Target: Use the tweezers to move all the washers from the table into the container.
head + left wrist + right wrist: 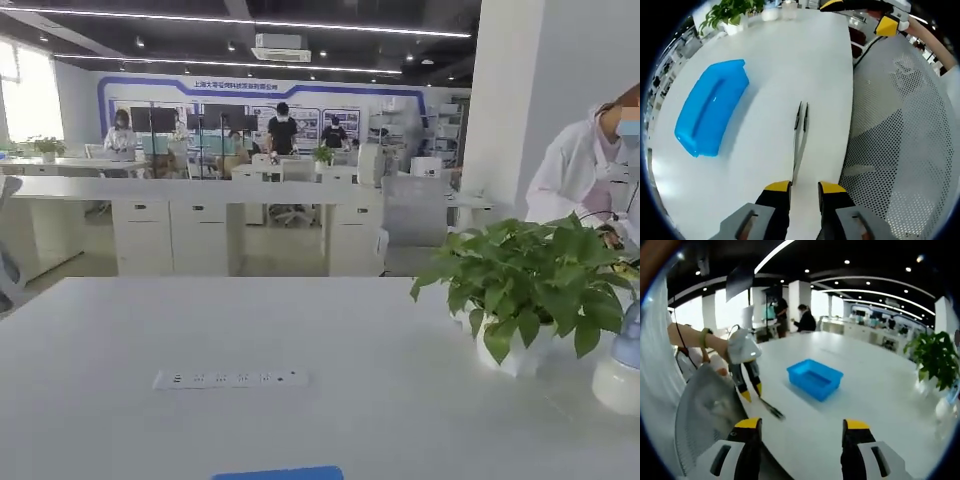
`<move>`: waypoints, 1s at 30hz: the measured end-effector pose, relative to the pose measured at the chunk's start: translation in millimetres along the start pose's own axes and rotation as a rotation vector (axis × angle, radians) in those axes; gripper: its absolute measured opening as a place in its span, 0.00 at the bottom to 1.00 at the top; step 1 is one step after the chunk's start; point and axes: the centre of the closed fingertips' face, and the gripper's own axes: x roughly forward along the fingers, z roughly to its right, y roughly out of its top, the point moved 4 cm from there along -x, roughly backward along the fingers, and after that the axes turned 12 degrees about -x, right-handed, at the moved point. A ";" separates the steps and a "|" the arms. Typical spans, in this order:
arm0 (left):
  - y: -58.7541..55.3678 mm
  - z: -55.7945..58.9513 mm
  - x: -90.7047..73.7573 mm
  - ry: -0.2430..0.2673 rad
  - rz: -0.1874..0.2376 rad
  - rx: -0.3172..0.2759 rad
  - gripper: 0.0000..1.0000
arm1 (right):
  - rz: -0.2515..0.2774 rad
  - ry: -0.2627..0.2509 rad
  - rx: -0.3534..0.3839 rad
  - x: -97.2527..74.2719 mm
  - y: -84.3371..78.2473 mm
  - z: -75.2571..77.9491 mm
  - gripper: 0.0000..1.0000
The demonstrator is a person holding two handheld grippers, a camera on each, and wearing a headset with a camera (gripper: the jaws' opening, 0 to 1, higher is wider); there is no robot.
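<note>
Tweezers (797,142) lay flat on the white desk (765,65), near its edge. Their long axis ran straight away from the left gripper (805,189): joined end toward the jaws, the two tips pointing off and slightly spread. The joined end came right up to one yellow jaw tip, off-centre in the gap, and actual contact couldn't be told. The left jaws stood a little apart, pinching nothing. In the right gripper view the left gripper was angled down onto that same end of the tweezers.

The right gripper (802,427) had its jaws spread wide and empty, well back from the tweezers, so the left was clearly the nearer one. Judged: the pickup hadn't happened yet. The left needed to centre the handle end between its jaws and close along that axis.

The blue container (712,112) sat open on the desk beside the tweezers, apart from them, farther in from the edge. A potted plant (525,280) stood at the far side. A mesh chair back (900,140) was beside the desk edge.
</note>
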 end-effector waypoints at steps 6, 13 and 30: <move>-9.8 4.0 -19.6 -0.011 0.183 -0.214 0.32 | 0.041 -0.009 0.064 2.1 3.4 2.2 0.65; -14.2 -10.8 -58.0 0.058 0.523 -0.445 0.54 | 0.086 -0.061 0.107 -2.9 11.9 11.4 0.71; -1.0 -15.9 -150.3 0.259 1.197 -0.589 0.90 | 0.161 -0.190 0.182 0.4 22.9 21.7 0.86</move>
